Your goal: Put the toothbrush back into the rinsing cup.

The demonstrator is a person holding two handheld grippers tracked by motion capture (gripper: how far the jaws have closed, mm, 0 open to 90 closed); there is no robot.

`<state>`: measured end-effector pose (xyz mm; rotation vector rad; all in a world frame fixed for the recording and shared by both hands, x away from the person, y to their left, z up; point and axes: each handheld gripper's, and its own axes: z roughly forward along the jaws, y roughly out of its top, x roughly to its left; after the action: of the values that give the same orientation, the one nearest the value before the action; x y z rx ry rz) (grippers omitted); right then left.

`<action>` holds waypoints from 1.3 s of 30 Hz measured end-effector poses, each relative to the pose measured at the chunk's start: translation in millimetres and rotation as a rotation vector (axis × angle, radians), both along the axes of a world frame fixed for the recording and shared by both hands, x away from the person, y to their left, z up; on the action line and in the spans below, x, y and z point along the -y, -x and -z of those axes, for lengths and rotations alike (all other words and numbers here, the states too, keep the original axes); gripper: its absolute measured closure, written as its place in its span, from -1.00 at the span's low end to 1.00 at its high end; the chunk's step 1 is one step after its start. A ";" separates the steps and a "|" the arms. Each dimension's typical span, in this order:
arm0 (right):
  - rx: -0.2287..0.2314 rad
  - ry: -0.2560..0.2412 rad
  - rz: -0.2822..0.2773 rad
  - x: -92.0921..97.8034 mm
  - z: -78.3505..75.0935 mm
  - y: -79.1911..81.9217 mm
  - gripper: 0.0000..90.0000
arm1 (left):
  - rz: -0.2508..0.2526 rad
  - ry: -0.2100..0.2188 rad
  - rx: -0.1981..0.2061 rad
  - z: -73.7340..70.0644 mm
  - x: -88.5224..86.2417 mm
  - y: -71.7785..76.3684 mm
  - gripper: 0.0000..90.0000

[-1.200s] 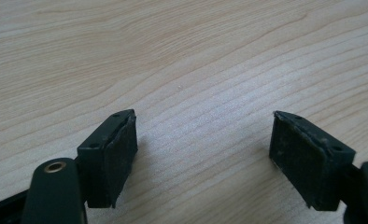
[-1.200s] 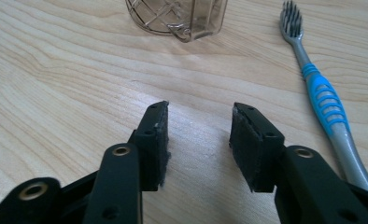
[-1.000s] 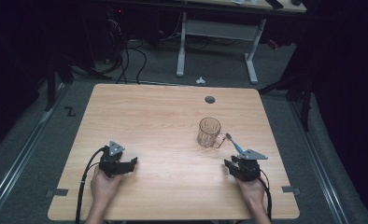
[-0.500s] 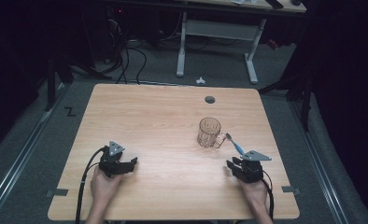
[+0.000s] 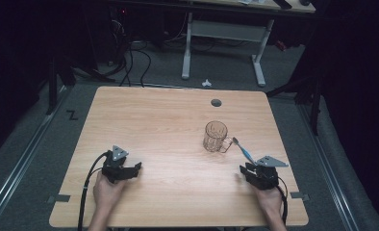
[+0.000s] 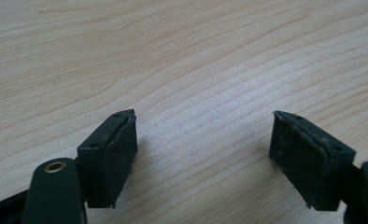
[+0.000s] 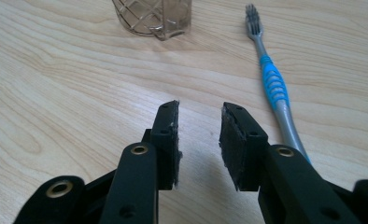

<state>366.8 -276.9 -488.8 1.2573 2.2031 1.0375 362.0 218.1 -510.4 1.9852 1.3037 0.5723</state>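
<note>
Right tool (image 7: pixel 198 135) narrowly parted, empty, blue-and-grey plastic toothbrush (image 7: pixel 272 81) at its 1 o'clock, clear glass mug (image 7: pixel 154 17) at 11, left tool (image 6: pixel 203 154) wide apart, empty, over light wooden worktop (image 5: pixel 144 120)

The high view looks forward and down from above the person's side onto the whole wooden table (image 5: pixel 168 120), with floor and a second desk (image 5: pixel 226 29) beyond. The left gripper view sits low and close over the tabletop (image 6: pixel 182 60), looking along two widely parted jaws at bare wood grain. The right gripper view, equally low and near, faces the glass mug (image 7: pixel 154 16) and toothbrush (image 7: pixel 273 84), which the high view shares at right of centre: mug (image 5: pixel 215 137), toothbrush (image 5: pixel 243 150).
</note>
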 end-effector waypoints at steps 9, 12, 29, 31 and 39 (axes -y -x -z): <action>0.000 -0.004 0.010 8.5 -6.8 -0.1 0.51 | 0.000 -0.001 0.000 -0.1 0.0 0.0 -0.47; 0.000 -0.002 0.009 9.8 -8.4 -0.6 0.52 | 0.000 -0.001 0.000 0.0 0.0 0.0 -0.47; -0.008 0.025 0.017 16.3 -15.7 -7.1 0.49 | -0.003 -0.001 0.000 0.0 0.0 0.0 -0.47; -0.012 0.029 0.018 17.5 -16.9 -8.7 0.48 | -0.002 -0.002 0.000 0.0 0.0 0.0 -0.47; -0.016 0.037 0.026 22.2 -24.0 -15.7 0.46 | -0.002 -0.001 -0.001 0.0 0.0 0.0 -0.47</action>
<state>382.5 -299.1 -464.8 1.2791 2.2016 0.9758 362.0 218.1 -510.3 1.9852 1.3066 0.5739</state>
